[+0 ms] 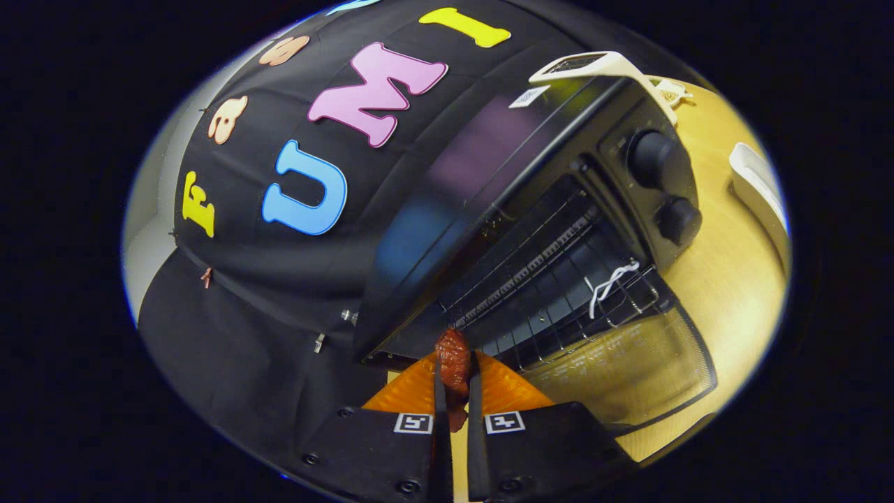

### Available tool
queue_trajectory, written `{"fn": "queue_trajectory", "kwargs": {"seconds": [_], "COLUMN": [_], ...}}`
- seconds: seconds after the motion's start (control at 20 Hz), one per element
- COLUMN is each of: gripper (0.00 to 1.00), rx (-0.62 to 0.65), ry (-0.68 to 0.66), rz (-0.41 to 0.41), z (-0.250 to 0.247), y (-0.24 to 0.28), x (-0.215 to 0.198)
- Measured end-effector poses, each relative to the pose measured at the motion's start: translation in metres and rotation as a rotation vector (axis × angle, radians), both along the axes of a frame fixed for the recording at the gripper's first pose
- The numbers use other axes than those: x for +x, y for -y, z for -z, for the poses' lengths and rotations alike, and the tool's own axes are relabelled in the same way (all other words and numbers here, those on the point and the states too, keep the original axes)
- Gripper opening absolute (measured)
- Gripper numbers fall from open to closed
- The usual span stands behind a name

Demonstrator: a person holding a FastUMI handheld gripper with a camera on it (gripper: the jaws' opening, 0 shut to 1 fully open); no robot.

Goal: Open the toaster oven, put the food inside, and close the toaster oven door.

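Toaster oven (531, 202) on table (726, 279), its door (628, 363) let down in front, rack (559, 279) inside. Food (454, 363) pinched between both fingers of gripper (455, 381), just before the oven's opening. Two knobs (663, 185) beside the opening; wall (279, 244) behind the oven.

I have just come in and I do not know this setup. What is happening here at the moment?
A person is using a hand-held gripper to load a toaster oven. The gripper is shut on a piece of reddish-brown food, held between its two fingers. The oven door is already open and folded down onto the wooden table, and the wire rack inside shows. The food is just in front of the oven opening, not yet on the rack. The door is still to be closed.
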State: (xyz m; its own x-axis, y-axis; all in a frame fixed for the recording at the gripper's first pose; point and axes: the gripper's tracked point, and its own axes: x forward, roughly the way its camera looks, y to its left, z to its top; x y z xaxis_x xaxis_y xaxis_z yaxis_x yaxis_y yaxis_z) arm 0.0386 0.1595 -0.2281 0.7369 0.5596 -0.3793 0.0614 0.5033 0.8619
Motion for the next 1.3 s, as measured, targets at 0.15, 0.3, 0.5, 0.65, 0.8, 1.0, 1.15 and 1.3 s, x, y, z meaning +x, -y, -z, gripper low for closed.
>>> {"fn": "queue_trajectory", "kwargs": {"seconds": [0.15,0.3,0.5,0.65,0.8,1.0,1.15,1.3], "gripper": [0.12,0.12,0.17,0.46,0.69,0.83,0.91,0.96], "rx": [0.013,0.031,-0.06,-0.13,-0.226,-0.297,-0.361,-0.385], "ry": [-0.011,-0.005,-0.012,-0.002,0.025,0.032,0.054,0.059], "rz": [0.018,0.052,0.12,0.142,0.152,0.14,0.154,0.127], "z": [0.014,0.02,0.036,0.041,0.037,0.035,0.027,0.021], "y": [-0.007,-0.005,0.016,0.028,0.042,0.048,0.057,0.058], "x": [0.018,0.038,0.06,0.065,0.065,0.057,0.051,0.037]}}
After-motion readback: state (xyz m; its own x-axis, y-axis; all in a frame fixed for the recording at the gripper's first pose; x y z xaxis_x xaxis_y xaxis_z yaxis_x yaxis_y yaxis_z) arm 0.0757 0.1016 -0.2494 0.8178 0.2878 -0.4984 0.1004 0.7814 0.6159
